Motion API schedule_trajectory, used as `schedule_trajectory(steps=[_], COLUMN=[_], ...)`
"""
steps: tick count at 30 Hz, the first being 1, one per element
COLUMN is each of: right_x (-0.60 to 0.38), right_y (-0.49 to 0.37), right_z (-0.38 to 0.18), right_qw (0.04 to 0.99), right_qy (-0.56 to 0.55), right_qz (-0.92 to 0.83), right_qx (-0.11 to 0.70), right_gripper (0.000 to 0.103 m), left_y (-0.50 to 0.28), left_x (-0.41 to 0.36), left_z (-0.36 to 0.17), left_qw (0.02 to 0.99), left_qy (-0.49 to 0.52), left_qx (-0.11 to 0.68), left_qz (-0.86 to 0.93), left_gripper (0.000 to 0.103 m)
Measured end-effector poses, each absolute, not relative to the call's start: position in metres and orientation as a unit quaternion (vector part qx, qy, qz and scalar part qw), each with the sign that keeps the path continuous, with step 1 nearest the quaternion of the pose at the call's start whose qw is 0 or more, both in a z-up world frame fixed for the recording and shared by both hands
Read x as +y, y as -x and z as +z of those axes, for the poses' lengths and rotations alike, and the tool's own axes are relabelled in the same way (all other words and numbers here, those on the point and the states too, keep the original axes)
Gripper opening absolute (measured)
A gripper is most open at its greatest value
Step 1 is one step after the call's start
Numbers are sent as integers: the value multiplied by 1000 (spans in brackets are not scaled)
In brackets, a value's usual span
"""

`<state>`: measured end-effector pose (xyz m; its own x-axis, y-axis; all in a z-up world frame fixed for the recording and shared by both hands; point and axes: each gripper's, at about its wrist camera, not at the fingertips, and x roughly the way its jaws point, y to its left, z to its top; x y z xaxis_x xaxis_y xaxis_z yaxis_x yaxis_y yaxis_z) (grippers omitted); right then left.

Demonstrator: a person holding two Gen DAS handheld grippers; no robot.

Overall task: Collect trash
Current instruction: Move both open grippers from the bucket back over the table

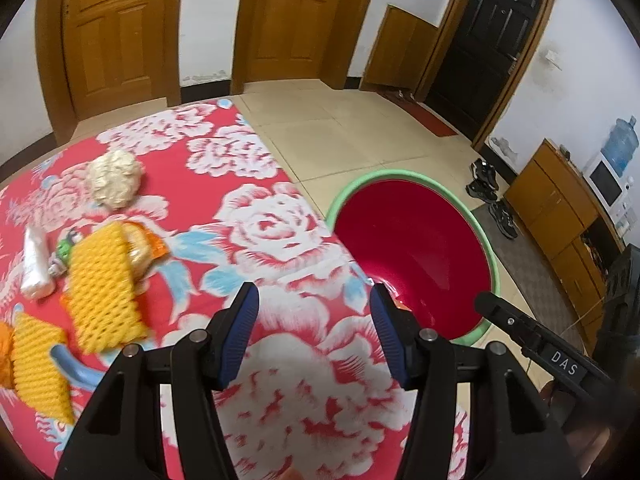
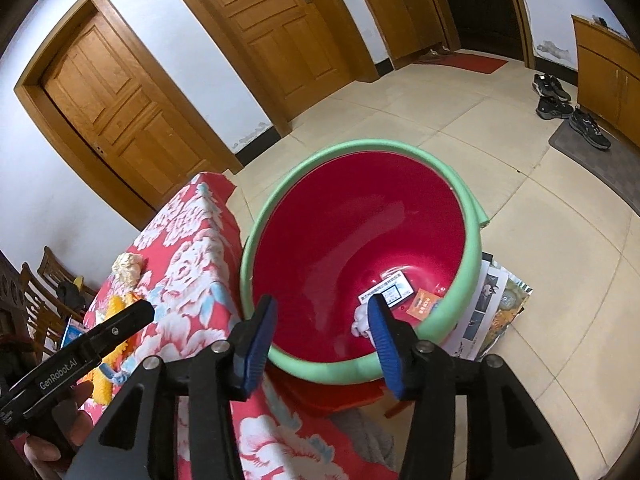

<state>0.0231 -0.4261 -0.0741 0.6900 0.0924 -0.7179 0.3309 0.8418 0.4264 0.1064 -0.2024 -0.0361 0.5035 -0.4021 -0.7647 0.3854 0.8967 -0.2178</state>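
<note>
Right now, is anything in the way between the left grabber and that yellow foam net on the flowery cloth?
Nothing visible blocks it. The left gripper is open and empty over bare flowered tablecloth, and the nearest yellow foam net lies uncovered to its left.

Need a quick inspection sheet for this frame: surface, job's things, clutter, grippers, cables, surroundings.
Surface: table under a red floral cloth.
Job's things: red plastic basin with green rim beside the table, holding a white printed card, an orange packet and a white wad. On the cloth: two yellow foam fruit nets, crumpled cream paper ball, clear rolled plastic wrapper.
Clutter: printed papers on the floor under the basin.
Grippers: left gripper open, empty, over the cloth; right gripper open, empty, over the basin.
Cables: nothing seen.
Surroundings: wooden doors, tiled floor, black shoes, wooden cabinets.
</note>
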Motion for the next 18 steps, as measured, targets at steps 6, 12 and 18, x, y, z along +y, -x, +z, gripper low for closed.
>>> schedule_trajectory(steps=[6,12,18], right_x=[-410,-391,-373], right_y=[-22,-21,-20], right_z=[-67,-60,-54], right_qw=[880,883,886], right_qy=[-264,-252,-239], right_qz=[-55,-42,-28], right_qx=[391,393,396], right_gripper=[59,61,62], left_y=[-100,-95,-90], left_x=[-180,-153,-122], left_z=[-29,-28,-27], left_qw=[873,878,884], left_qy=[19,31,47], left_qx=[437,438,436], left_qz=[-213,-192,-163], left_gripper=[58,58,58])
